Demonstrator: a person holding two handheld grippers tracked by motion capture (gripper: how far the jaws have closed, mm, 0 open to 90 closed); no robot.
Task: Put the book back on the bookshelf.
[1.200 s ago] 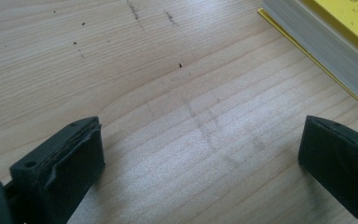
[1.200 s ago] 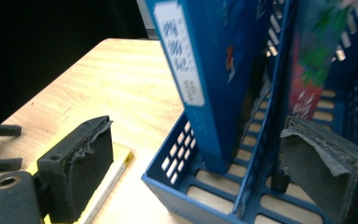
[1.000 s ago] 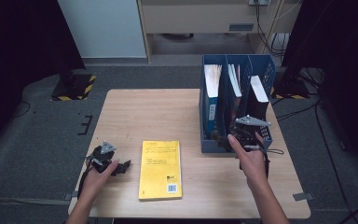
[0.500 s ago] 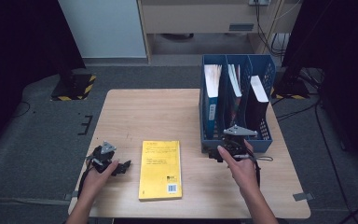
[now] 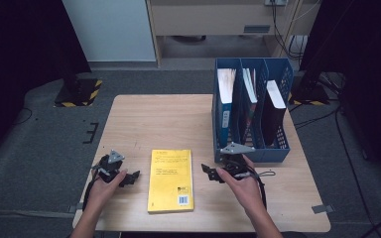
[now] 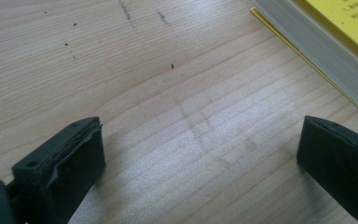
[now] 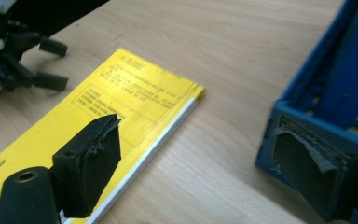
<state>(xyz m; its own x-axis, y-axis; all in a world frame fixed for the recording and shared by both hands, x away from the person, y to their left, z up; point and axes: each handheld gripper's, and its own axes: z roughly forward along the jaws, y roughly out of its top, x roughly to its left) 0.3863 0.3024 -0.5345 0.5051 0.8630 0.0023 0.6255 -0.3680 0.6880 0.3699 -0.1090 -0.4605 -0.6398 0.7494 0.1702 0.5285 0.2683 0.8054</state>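
A yellow book [image 5: 171, 179] lies flat near the front of the wooden table [image 5: 168, 119]. To its left my left gripper [image 5: 133, 177] rests low on the table and points at the book. It is open, with bare wood between its jaws [image 6: 200, 140] and the book's page edge [image 6: 326, 42] just ahead to the right. My right gripper [image 5: 209, 174] hovers just right of the book, in front of the blue file rack [image 5: 250, 109]. It stands open with nothing between its jaws [image 7: 200, 144]; the book [image 7: 102, 116] lies under its left jaw.
The blue rack [image 7: 326, 93] has three slots with upright books and folders and fills the table's right back part. The left gripper [image 7: 51, 63] shows beyond the book in the right gripper view. Dark floor surrounds the table; a cabinet [image 5: 203, 20] stands behind.
My right hand has moved left and down, from the rack's front toward the book's right edge. The left hand and the book have stayed put.
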